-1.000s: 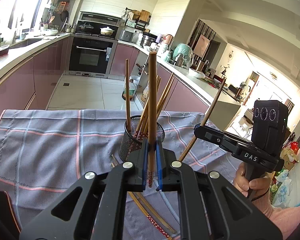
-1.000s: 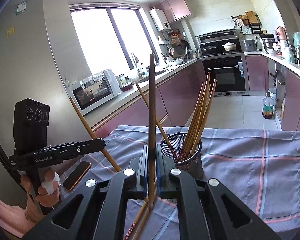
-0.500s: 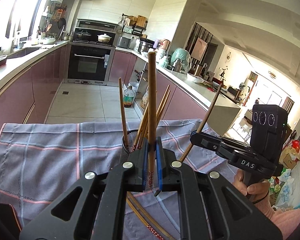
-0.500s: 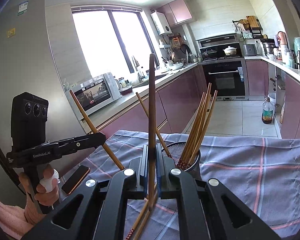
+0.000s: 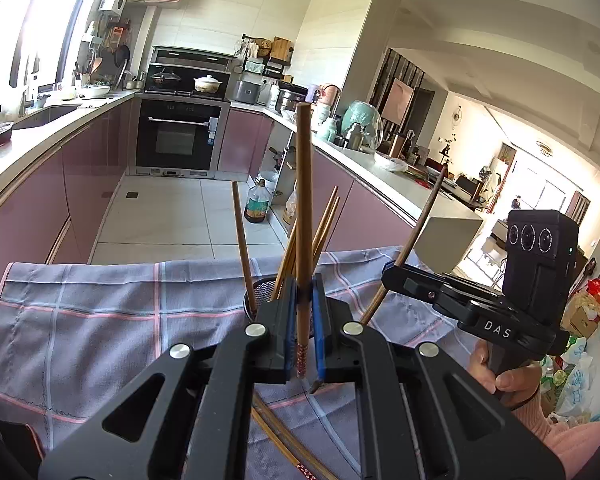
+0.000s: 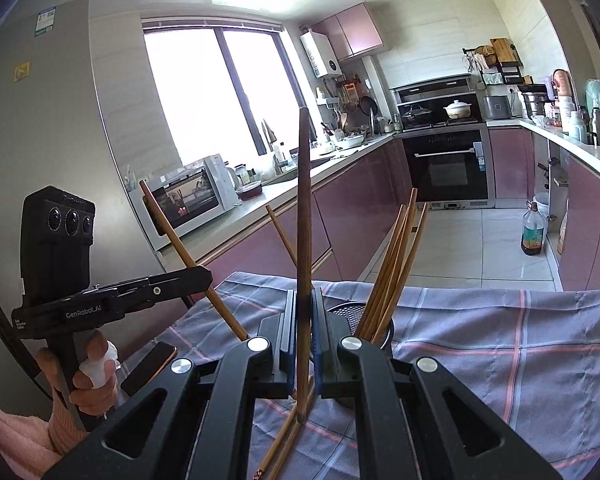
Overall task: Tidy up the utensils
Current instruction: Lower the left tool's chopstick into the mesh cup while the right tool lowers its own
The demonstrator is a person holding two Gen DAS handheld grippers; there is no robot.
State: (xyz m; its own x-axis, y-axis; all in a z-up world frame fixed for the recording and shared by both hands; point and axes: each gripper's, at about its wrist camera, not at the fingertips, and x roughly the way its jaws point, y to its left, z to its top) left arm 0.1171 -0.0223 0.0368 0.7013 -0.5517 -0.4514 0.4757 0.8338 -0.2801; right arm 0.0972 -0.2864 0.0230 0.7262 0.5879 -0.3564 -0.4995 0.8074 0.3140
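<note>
Pink-fronted cabinets are running around a bright kitchen, with an oven (image 5: 178, 138) at the far end, a microwave (image 6: 188, 202) under the window and pale floor tiles below. Nearer, a grey checked cloth (image 5: 100, 312) is covering the surface, and being soft fabric it is likely giving the things on it a grippy, slightly uneven footing.

On that cloth a black mesh holder (image 6: 350, 314) is standing upright, already carrying several wooden chopsticks (image 6: 392, 264) that are leaning against its rim. A few loose chopsticks (image 6: 288, 436) are lying flat on the cloth just in front of it, and a phone (image 6: 148, 368) is resting near the cloth's left edge.

Each tool is pinching one chopstick. The left tool (image 5: 304, 340) is clamped low on a dark brown chopstick (image 5: 303, 216), close to its patterned end, so the stick is pointing upward. The right tool (image 6: 303, 344) is gripping its own brown chopstick (image 6: 303, 216) in the same way, the lower end reaching down toward the cloth.

These sticks are probably light, stiff and smooth, so they are likely pivoting easily between the pads; holding nearer the middle would steady them for dropping into the holder.
</note>
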